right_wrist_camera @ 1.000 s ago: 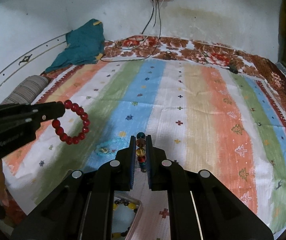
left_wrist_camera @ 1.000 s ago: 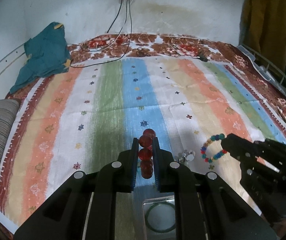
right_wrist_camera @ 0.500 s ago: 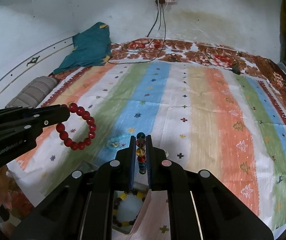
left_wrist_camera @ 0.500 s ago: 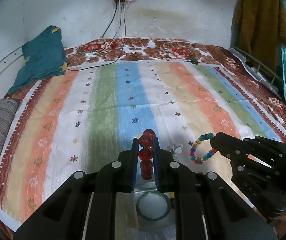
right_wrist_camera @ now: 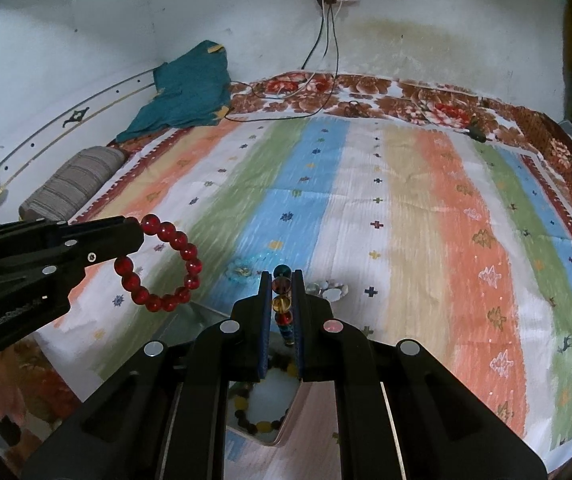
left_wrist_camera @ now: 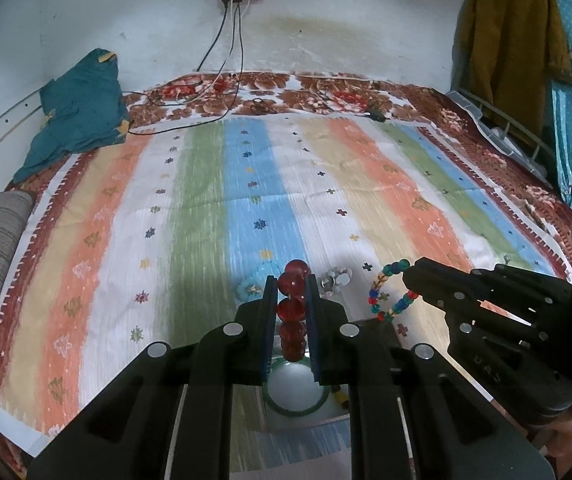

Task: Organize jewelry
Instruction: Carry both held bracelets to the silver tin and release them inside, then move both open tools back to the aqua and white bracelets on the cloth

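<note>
I have a bracelet in each claw and both are up off the bed, so I read this as the carry step — jewelry lifted, not yet put away. The left claw [left_wrist_camera: 290,312] is clamped on the red bracelet [right_wrist_camera: 162,264], which hangs as a full loop off its tips in the right view. The right claw [right_wrist_camera: 282,312] is clamped on the mixed bracelet [left_wrist_camera: 389,292], its coloured beads dangling clear of the bedspread [left_wrist_camera: 246,184].

Below and just behind the fingers sits the box [right_wrist_camera: 286,436], a light-coloured organizer as far as I can tell; my own claws hide most of it. One compartment holds a green bangle [left_wrist_camera: 297,400], another a dark-and-yellow bracelet [right_wrist_camera: 258,420]. Two small pieces lie on the bedspread beyond the claws — a pale blue one [right_wrist_camera: 246,270] and a silvery one [right_wrist_camera: 327,290].

Next, I judge, each bracelet needs bringing over a free compartment, lowering until the beads rest inside, then letting go. The loops swing, so I would go slowly and check nothing drapes over a divider. Which compartments are free I cannot see from here.
</note>
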{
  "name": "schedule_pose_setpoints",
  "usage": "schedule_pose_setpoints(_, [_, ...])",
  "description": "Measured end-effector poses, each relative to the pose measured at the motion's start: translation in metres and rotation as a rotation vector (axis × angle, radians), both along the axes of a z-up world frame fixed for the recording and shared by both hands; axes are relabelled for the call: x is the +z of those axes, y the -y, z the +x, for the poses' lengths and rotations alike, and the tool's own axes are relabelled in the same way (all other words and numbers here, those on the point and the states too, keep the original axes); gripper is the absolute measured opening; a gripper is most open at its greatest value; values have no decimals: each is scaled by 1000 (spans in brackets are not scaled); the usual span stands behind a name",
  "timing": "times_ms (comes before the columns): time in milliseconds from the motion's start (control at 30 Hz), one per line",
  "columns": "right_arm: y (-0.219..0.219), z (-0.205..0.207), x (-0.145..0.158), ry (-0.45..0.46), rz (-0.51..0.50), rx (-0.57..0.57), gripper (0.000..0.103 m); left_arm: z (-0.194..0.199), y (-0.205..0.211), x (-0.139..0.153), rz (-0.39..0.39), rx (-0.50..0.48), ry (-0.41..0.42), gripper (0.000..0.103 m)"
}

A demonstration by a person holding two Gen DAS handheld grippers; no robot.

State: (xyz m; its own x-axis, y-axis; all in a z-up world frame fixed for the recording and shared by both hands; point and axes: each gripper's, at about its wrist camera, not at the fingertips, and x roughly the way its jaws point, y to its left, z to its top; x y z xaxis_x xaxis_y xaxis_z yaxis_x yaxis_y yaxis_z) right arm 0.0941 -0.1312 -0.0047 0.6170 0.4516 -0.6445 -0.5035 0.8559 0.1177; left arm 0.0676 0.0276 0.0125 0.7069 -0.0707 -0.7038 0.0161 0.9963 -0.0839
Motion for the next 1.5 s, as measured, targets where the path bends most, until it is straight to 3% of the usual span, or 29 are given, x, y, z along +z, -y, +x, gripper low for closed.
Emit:
schedule_pose_setpoints(300, [2, -4, -5, -33, 13, 8, 11, -12, 1, -6, -21, 8, -22, 14])
schedule_pose_setpoints(333, [4, -2, -6, -42, 13, -5, 14, -12, 0, -5, -22, 21, -17, 17])
schedule_pose_setpoints(367, [4, -1, -7, -45, 4, -18, 23, -11, -2, -5, -19, 34, -18, 30])
schedule_pose_setpoints(433, [9, 2, -8, -39, -8, -52, 33, -9, -6, -6, -21, 61, -21, 35])
schedule_pose_setpoints(767, [17, 18, -15, -68, -29, -105, 45, 10, -28, -14, -44, 146, -75, 53])
schedule_pose_setpoints(867, [18, 22, -16, -70, -34, -116, 53, 15, -28, -15, -29, 153, -84, 58])
schedule_pose_setpoints(1000, [19, 29, -20, -84, -56, -131, 55, 26, -29, -18, 1, 165, -101, 65])
schedule_pose_setpoints(1367, [16, 39, -25, -100, -76, -134, 65, 49, -37, -27, 76, 174, -140, 71])
schedule_pose_setpoints(1500, [15, 47, -26, -101, -77, -140, 70, 58, -43, -28, 70, 183, -148, 73])
